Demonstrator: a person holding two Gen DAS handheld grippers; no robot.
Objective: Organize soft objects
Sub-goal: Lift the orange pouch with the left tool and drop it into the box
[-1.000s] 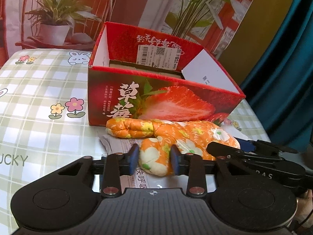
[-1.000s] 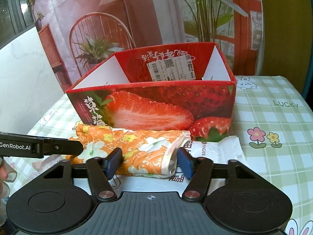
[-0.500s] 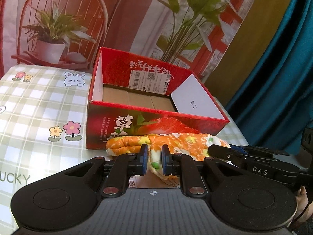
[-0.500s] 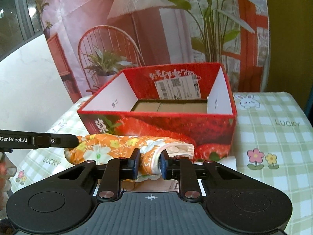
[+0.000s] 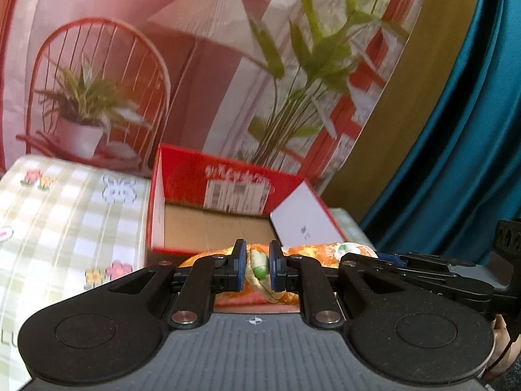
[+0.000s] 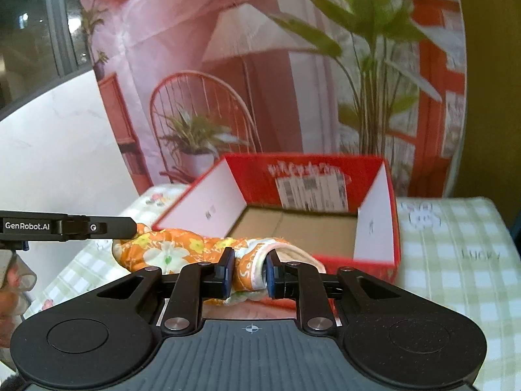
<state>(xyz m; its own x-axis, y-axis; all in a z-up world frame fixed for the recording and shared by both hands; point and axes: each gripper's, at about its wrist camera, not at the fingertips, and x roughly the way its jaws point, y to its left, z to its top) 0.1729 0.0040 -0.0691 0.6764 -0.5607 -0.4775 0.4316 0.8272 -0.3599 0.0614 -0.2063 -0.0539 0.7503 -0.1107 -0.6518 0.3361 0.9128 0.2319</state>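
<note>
On the checked bench (image 5: 65, 228) stands a red strawberry box (image 5: 182, 176), open at the top, and everything else is placed from it. Its brown cardboard floor (image 6: 299, 228) shows bare, with nothing lying inside; a white shipping label (image 5: 237, 194) is stuck on the inner face of the far wall, and the two side walls are white on the inside. Just in front of the box's near wall, at about the height of its rim, hangs an orange flowered soft cloth (image 6: 169, 247), rolled lengthwise and stretched roughly parallel to that wall. The left gripper (image 5: 256, 268) has its fingers clenched on one end of the cloth, a bunched fold pinched between the blue pads (image 5: 240, 267). The right gripper (image 6: 249, 272) likewise clamps the other end, where a white hem (image 6: 260, 264) curls out between its fingers. In the right wrist view the far end of the cloth reaches past the box's left corner, under the black arm of the left gripper. The box's mouth is wide and unobstructed above. Beside the box the bench lies bare, with printed flowers and a rabbit on one side and the word LUCKY on the other. Behind the box rises a printed backdrop (image 6: 260, 65) of a chair, lamp and plants, close to the far wall, and a teal curtain (image 5: 472, 130) hangs beyond one side.
</note>
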